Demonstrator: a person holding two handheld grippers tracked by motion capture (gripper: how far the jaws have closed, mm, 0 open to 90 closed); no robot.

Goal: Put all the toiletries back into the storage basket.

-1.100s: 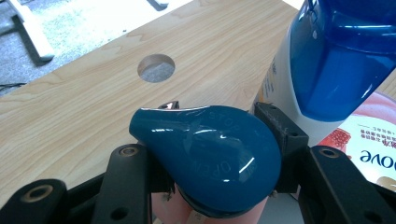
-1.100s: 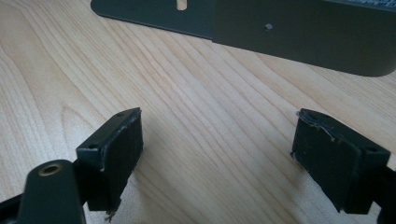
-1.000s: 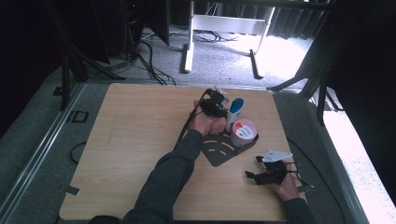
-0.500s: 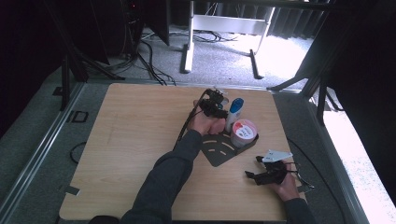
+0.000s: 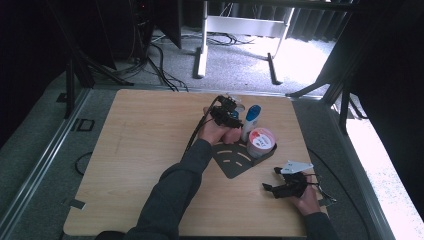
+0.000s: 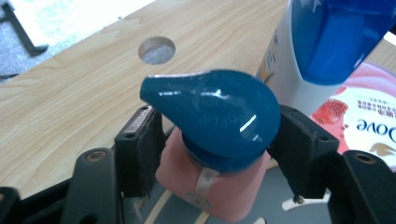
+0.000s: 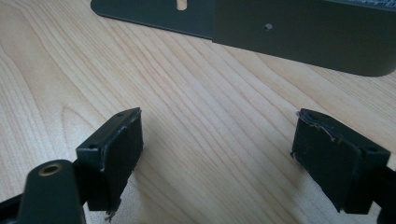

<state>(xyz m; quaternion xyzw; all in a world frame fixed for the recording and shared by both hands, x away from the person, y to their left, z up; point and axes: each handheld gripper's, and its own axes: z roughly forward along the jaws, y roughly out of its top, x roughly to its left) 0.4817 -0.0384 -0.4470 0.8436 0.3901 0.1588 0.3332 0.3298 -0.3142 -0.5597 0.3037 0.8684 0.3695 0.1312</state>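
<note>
The pink bottle [image 6: 212,186] has its base cut off by the picture's lower edge.

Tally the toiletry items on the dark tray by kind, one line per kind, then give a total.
Pink bottle with teal cap: 1
White bottle with blue cap: 1
Round pink-lidded Dove tub: 1
Total: 3, all on the dark tray.
</note>
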